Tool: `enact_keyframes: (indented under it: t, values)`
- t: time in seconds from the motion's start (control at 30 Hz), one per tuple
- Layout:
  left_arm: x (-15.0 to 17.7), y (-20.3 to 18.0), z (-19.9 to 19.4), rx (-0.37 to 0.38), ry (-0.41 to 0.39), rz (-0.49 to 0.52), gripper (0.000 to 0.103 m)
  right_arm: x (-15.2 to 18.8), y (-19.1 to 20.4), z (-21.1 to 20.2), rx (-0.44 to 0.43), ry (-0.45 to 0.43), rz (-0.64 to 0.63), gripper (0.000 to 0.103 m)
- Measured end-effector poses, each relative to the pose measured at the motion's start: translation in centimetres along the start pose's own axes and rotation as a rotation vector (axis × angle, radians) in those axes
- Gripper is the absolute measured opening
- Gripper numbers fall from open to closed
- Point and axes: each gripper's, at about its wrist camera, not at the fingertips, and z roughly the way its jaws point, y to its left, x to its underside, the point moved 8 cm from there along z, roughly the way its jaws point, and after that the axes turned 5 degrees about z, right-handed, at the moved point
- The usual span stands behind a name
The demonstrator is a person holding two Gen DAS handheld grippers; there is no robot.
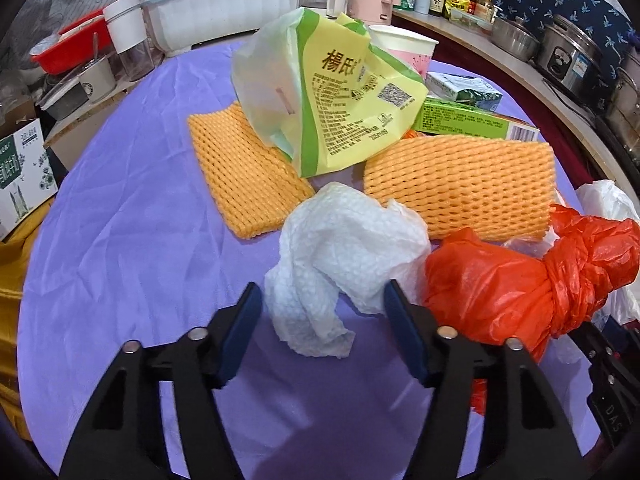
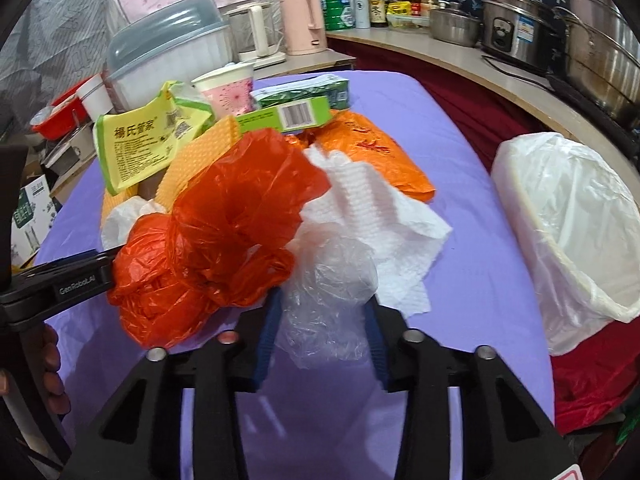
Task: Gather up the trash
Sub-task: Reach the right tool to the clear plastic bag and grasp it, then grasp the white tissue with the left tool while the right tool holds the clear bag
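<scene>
Trash lies piled on a purple tablecloth (image 1: 120, 240). My left gripper (image 1: 322, 292) is open, its jaws on either side of a crumpled white paper towel (image 1: 344, 248). A knotted red plastic bag (image 1: 520, 280) lies just right of it. My right gripper (image 2: 322, 304) is open around a crumpled clear plastic wrap (image 2: 328, 292), with the red bag (image 2: 224, 232) to its left and a white paper towel (image 2: 380, 216) behind. A white-lined trash bin (image 2: 572, 232) stands at the right table edge.
Two orange foam nets (image 1: 460, 184), a yellow-green bag (image 1: 340, 92), green boxes (image 1: 472, 120), a paper cup (image 2: 230, 90) and an orange wrapper (image 2: 380, 156) sit farther back. Kettles, a dish cover, bottles and steel pots (image 2: 516, 28) line the counters behind and to the right.
</scene>
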Motion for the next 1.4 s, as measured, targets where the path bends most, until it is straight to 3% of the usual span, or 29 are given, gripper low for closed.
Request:
enact_keyframes:
  t: [0.07,0.13,0.37,1.0,1.23,1.4]
  values:
    - [0.1,-0.1,-0.1,0.014,0.006,0.001,0.035,0.0,0.3,-0.1,-0.007,0.0,-0.007,0.019]
    - [0.3,-0.2,-0.4,0.021,0.008,0.003,0.026,0.0,0.6,-0.5,-0.02,-0.004,-0.008,0.013]
    - [1.1,-0.3,-3.2,0.053,-0.016,-0.003,0.011,-0.2,1.0,-3.6,-0.041,-0.059,-0.016,0.006]
    - [0.6,0.1,-15.0,0.114,-0.196,-0.005,0.005,-2.9,-1.8,-14.9,-0.045,-0.285,0.063,0.005]
    - [-1.4,0.0,-18.6,0.092,-0.279,0.013,0.004,-3.1,-3.1,-16.6,-0.048,-0.314,0.093,0.005]
    - [-1.6,-0.3,-19.2,0.095,-0.282,0.015,0.001,-2.8,-3.8,-17.3,-0.046,-0.323,0.104,0.005]
